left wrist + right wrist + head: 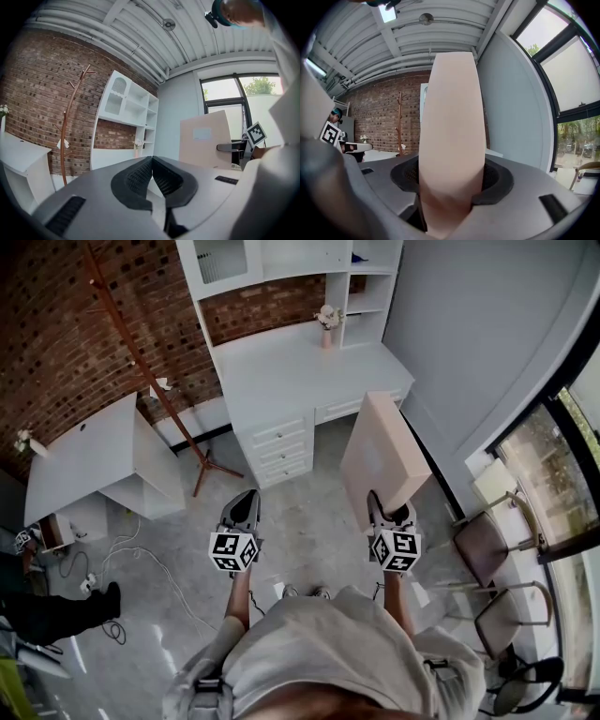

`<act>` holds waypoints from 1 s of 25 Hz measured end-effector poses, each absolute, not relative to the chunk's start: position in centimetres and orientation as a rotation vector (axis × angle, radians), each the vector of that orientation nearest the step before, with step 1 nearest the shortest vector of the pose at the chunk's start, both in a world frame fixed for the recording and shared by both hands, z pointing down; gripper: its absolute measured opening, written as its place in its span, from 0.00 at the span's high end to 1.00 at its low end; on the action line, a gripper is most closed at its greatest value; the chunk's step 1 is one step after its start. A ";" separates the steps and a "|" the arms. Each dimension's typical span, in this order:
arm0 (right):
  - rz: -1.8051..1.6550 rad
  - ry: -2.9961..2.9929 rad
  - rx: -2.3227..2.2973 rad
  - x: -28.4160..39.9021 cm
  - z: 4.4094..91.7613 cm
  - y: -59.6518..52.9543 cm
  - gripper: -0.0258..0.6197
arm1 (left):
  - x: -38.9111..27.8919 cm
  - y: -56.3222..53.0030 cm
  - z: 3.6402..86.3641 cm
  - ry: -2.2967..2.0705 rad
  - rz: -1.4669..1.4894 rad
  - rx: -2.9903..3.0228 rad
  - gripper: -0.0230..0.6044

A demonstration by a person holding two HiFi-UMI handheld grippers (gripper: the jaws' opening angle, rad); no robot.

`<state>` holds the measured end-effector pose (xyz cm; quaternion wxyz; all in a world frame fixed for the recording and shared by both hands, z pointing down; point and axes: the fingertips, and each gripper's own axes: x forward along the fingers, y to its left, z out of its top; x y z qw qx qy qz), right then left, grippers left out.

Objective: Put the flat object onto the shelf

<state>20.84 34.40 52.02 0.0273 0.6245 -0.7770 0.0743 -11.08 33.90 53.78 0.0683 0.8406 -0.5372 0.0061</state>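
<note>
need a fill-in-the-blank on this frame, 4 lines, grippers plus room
1. Of the left gripper and the right gripper, the flat box is clamped in the ____ one.
2. The left gripper's jaws are ____, with nothing between them.
3. The vase of flowers stands on the white ____.
4. The wall behind the coat rack is ____.
Missing: right; shut; desk; brick.

The right gripper clamps the near edge of a flat beige panel, which stands tilted above the grey floor, just right of the white desk. To its left, the left gripper carries nothing, jaws drawn together. A flower vase sits at the desk's far side, below the shelf unit. A wooden coat stand rises on the left.
</note>
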 end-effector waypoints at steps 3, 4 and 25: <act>0.210 -2.417 1.900 20.9 52.0 34.4 0.52 | -10.3 34.0 53.8 -1.621 0.019 2.530 0.94; 0.207 -2.427 1.894 20.9 51.9 34.4 0.52 | -9.9 34.1 53.8 -1.623 0.019 2.531 0.94; 0.158 -2.506 1.845 23.7 51.4 28.4 0.52 | -5.8 30.4 56.1 -1.622 0.045 2.491 0.94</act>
